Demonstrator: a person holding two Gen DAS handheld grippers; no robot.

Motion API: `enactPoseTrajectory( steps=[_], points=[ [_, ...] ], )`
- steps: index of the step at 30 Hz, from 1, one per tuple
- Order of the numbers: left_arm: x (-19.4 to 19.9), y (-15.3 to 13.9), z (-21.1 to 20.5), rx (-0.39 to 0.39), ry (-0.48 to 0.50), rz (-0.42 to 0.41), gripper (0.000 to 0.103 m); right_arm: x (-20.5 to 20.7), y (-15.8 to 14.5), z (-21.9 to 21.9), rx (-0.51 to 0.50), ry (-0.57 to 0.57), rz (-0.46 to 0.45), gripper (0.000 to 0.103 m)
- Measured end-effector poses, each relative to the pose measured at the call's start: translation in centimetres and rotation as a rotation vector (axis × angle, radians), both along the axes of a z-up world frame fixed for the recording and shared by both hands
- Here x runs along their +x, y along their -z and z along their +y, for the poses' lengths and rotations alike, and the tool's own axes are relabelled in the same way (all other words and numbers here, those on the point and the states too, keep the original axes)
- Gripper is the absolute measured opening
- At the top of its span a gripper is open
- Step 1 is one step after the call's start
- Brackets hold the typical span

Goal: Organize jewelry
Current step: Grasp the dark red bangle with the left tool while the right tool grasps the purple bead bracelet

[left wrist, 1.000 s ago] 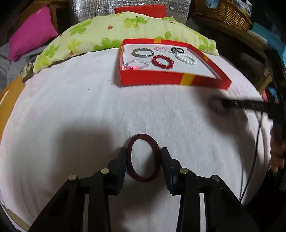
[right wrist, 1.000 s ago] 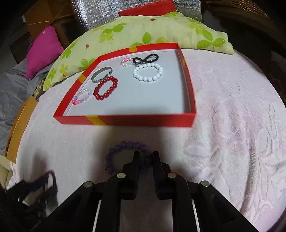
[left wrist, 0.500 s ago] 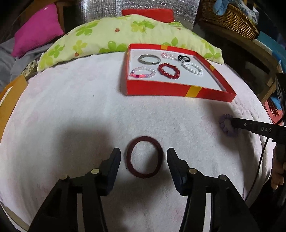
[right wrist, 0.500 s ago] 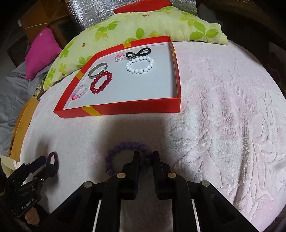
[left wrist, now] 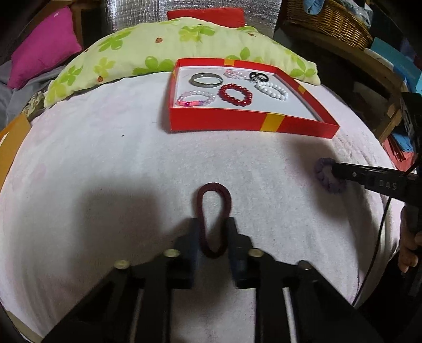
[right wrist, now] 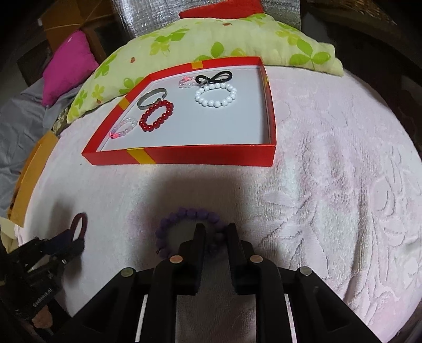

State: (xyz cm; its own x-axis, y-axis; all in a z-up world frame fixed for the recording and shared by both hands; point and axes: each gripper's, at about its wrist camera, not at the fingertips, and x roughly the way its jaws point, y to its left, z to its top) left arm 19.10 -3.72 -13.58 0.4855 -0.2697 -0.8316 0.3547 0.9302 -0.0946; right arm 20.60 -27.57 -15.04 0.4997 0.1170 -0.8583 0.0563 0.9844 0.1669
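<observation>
Left wrist view shows us a wicker basket beyond the pink bed blanket; our left gripper jaws have just closed, squeezing the maroon band. Right gripper jaws grip the purple bracelet before the red tray.

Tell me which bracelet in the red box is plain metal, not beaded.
The silver bangle at the box's back left: a smooth, unbroken metal band. The red bead bracelet, white bead bracelet and the pale pink ones are all strung beads.

Six pieces lie in one red tray; two more, a maroon band and a purple bead bracelet, lie on the bed's near edge; three pillows
</observation>
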Motion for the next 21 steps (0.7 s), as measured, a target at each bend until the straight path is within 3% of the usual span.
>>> enactPoseTrajectory(
  steps=[4, 21],
  points=[
    [-0.2, -0.3, -0.5, 0.007, 0.02, -0.016, 0.008, 0.0, -0.1, 0.1, -0.005, -0.005, -0.01, 0.011],
    [-0.7, -1.9, -1.6, 0.029, 0.02, -0.088, 0.008, -1.4, -2.1, -1.2, 0.105, 0.001, -0.065, 0.01]
  ],
)
